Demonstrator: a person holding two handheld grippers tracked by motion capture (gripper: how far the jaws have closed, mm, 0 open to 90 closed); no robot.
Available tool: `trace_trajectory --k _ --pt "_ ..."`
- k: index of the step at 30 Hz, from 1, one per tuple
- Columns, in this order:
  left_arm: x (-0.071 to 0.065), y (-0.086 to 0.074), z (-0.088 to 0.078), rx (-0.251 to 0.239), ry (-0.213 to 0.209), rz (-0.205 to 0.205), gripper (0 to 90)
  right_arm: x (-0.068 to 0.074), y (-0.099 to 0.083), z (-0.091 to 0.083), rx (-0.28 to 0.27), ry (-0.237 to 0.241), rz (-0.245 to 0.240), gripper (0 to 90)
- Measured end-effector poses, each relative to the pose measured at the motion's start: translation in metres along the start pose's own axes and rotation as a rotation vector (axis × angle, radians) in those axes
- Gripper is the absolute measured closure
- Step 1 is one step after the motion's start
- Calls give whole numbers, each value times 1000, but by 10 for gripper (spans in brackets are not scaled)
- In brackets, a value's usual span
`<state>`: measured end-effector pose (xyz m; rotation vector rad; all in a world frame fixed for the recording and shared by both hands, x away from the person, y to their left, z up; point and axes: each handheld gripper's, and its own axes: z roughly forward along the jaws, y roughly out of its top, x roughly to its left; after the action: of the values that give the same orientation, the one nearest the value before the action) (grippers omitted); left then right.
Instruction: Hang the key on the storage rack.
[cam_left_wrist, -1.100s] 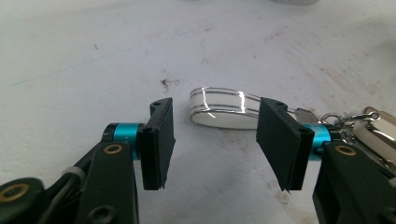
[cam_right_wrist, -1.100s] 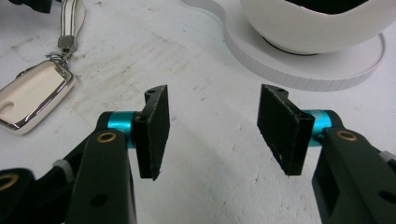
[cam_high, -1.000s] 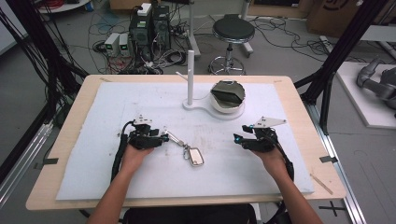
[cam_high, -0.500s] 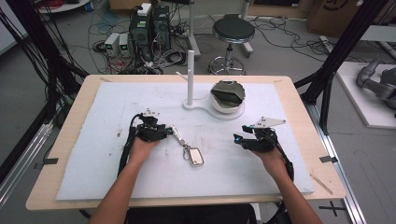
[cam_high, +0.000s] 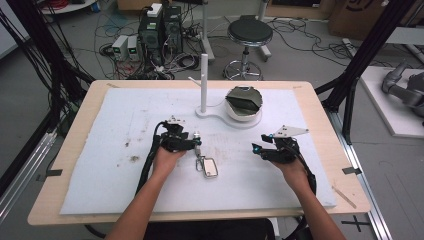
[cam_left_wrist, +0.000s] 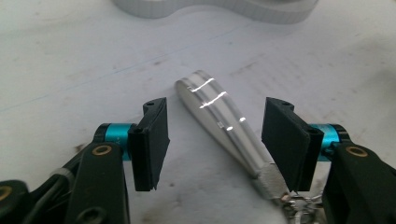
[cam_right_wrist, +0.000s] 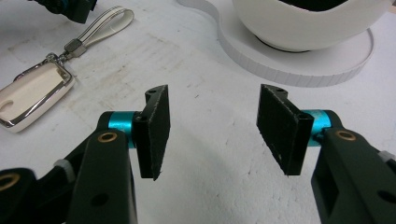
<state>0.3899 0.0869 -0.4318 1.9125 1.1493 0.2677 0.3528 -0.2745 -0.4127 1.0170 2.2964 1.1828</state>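
Left gripper is sitting over the strap loop of the car key fob; jaws have just been opening, and the loop is now lying slack on the white mat between the pads, touched by neither, so the claw is released

Against a second ago, this hand is working further in toward the stand, from about 9 o'clock of the fob to about 11 o'clock, while the fob is resting near the mat's middle much as before

Right gripper is idling at 3 o'clock of the fob, well apart, claw released with nothing between its pads

White stand and bowl are waiting at 12 o'clock

Judgement: the pinch on the loop is not holding; a fresh closing is needed before any lift toward the stand's peg
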Motion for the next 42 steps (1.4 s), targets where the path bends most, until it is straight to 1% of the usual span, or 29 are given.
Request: trace_trajectory --k 1,2,3,5,6,7,9,11,12,14,15,16,19,21,25,27,28,29,35,39,40,41,42 --pt "-4 1 0 -8 7 5 408 0 0 0 -1 0 2 453" --pt "-7 1 0 -5 30 14 409 0 0 0 -3 1 -2 453" --pt "-10 1 1 0 52 13 409 1 0 0 -3 1 -4 453" --pt "-12 -1 5 24 110 8 405 1 0 0 -2 1 -2 454" --pt "-13 -2 7 31 129 1 391 1 0 0 -3 2 -2 454" --pt "-14 -4 9 35 140 -8 385 1 0 0 -3 1 -2 454" --pt "-17 -6 14 50 155 -6 380 0 0 -1 -3 4 -2 454" --pt "-21 -8 17 54 176 15 381 0 0 0 -3 1 -1 455" --pt "-22 -8 17 55 182 26 405 0 0 0 -3 1 -1 456" --pt "-21 -8 16 56 186 37 449 0 0 0 -3 0 -4 457" --pt "-21 -8 16 54 181 42 510 0 0 0 -3 1 -5 457" --pt "-21 -8 15 54 180 49 544 0 0 -1 -3 0 -8 457" --pt "-20 -8 14 57 173 71 616 0 0 0 -4 -2 -10 457" --pt "-18 -8 13 59 158 68 656 0 0 -1 -2 -1 -4 458" --pt "-14 -8 10 72 108 104 709 -1 0 -1 -8 -4 -6 457" --pt "-11 -8 7 73 86 110 728 -1 -1 -2 -7 -7 2 457" --pt "-7 -9 5 69 68 106 737 -2 -1 -2 -8 -11 -2 457" --pt "-5 -9 3 68 63 101 743 -3 -1 -3 -9 -12 3 458" --pt "15 -10 -9 78 36 87 747 -5 -2 -6 -11 -22 10 457" --pt "22 -12 -15 78 52 80 741 -8 -3 -8 -18 -30 11 458" --pt "21 -12 -14 77 80 87 725 -8 -3 -8 -16 -30 19 458" --pt "21 -13 -13 75 96 84 631 -9 -3 -8 -19 -36 15 458" --pt "20 -14 -10 78 103 69 542 -9 -3 -8 -21 -35 17 458"
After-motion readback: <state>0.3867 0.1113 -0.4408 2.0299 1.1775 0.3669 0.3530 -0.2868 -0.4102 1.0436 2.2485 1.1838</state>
